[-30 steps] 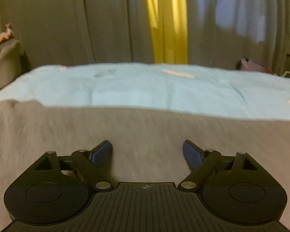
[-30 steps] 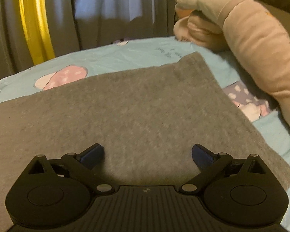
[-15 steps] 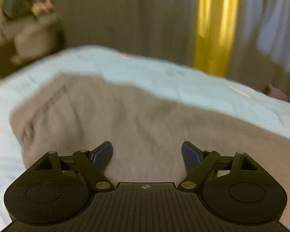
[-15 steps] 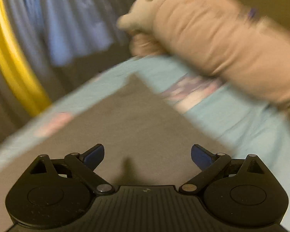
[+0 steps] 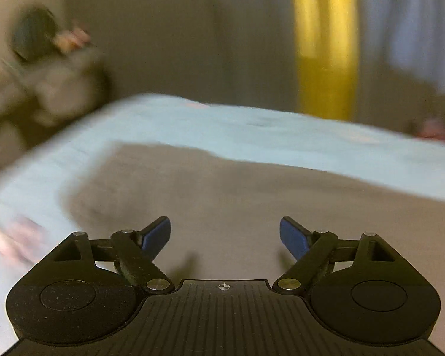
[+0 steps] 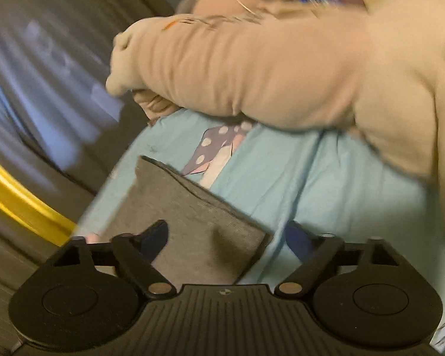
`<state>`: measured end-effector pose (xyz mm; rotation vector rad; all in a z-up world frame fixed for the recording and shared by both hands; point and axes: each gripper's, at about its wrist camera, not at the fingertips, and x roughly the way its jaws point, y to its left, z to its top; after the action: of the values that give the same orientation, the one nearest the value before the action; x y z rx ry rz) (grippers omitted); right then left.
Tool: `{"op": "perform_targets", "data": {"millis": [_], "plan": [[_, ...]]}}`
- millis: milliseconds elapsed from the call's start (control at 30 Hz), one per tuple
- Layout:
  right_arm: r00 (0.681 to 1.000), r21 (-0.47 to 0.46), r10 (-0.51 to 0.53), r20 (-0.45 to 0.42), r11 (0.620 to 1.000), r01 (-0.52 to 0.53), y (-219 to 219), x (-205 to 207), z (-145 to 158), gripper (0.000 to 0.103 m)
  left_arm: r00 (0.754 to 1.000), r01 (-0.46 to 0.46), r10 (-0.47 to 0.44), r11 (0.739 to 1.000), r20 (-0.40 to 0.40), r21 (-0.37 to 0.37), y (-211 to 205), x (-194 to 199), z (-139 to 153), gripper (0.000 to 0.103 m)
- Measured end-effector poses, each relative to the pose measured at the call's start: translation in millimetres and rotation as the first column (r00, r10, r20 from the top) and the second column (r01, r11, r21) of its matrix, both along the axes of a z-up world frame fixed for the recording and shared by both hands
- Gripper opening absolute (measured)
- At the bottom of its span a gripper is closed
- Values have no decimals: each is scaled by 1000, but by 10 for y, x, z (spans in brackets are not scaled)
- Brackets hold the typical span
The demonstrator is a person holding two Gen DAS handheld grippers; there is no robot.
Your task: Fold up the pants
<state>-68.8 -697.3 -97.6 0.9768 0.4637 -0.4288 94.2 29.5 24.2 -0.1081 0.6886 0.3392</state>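
Right wrist view, entry one: bed [image 6: 296, 178], light blue sheet with a spotted print patch, carrying every item listed. A second ago this view looked squarely across a broad grey panel; it now stands rolled hard, the sheet running on a slant, with only one corner of the garment in frame.

Plush toy [image 6: 252, 68]: large, beige, lying across the far side of the bed, apart from the garment.

Pants [image 6: 187, 222]: grey knit, laid flat on the sheet, one squared corner with a hemmed edge showing here. In the left wrist view the pants [image 5: 237, 207] fill the lower middle as a wide smooth panel, their far end now in sight where a second ago the cloth ran off frame; blur hides finer detail.

Right claw [image 6: 225, 237]: jaws closing from a full spread, the corner of the cloth lying between them, pads not yet seen pressing on it. Judged reading: a corner pick-up for the next fold is beginning.

Left claw [image 5: 225, 235]: spread wide as before, nothing between the pads, hovering over the grey cloth. Judged reading: its own grasp is yet to come.
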Motion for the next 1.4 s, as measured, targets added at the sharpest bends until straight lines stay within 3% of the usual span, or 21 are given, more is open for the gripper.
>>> {"op": "perform_targets", "data": {"millis": [67, 100, 167, 233, 367, 467, 567, 633, 667, 1033, 1067, 1133, 1167, 1400], "plan": [[1000, 58, -2, 26, 998, 0, -85, -38, -59, 42, 995, 98, -98, 986, 7, -134, -344, -96, -2, 89], [1000, 63, -2, 25, 998, 0, -103, -30, -70, 42, 989, 146, -145, 975, 14, -169, -510, -128, -36, 90], [999, 97, 16, 44, 995, -20, -136, -42, -127, 43, 968, 250, -247, 949, 36, -192, -909, -228, -113, 92], [999, 124, 38, 8, 992, -39, -132, -29, -206, 43, 948, 314, -318, 931, 12, -187, -1193, -244, -251, 95], [998, 158, 52, 34, 986, -57, -154, -106, -335, 43, 950, 271, -297, 939, -101, -212, -1301, -265, -589, 95], [997, 211, 22, 75, 977, -38, -260, -92, -414, 43, 946, 292, -308, 944, -98, -152, -1387, -272, -619, 95], [995, 212, 42, 93, 975, -61, -293, 11, -455, 43, 951, 278, -295, 947, -93, -164, -1370, -214, -633, 96], [993, 171, 64, 95, 982, -80, -272, 51, -430, 25, 952, 277, -294, 947, -91, -163, -1395, -235, -645, 96], [992, 147, 78, 102, 985, -92, -262, 55, -415, 23, 952, 277, -294, 947, -90, -162, -1415, -293, -614, 96], [988, 195, 56, 145, 977, -84, -270, 75, -482, 48, 953, 276, -293, 946, -84, -172, -1467, -259, -675, 96], [989, 193, 58, 140, 978, -85, -265, 109, -473, 47, 953, 274, -291, 945, -83, -177, -1458, -259, -670, 96], [989, 194, 55, 135, 978, -81, -276, 127, -458, 29, 956, 266, -285, 944, -77, -194, -1428, -268, -655, 96], [989, 194, 58, 136, 977, -84, -281, 112, -458, 24, 957, 261, -281, 944, -74, -203, -1412, -272, -650, 96], [975, 126, 64, 215, 988, -92, -194, -47, -341, 21, 964, 241, -261, 939, -54, -244, -1355, -280, -630, 96]]}}
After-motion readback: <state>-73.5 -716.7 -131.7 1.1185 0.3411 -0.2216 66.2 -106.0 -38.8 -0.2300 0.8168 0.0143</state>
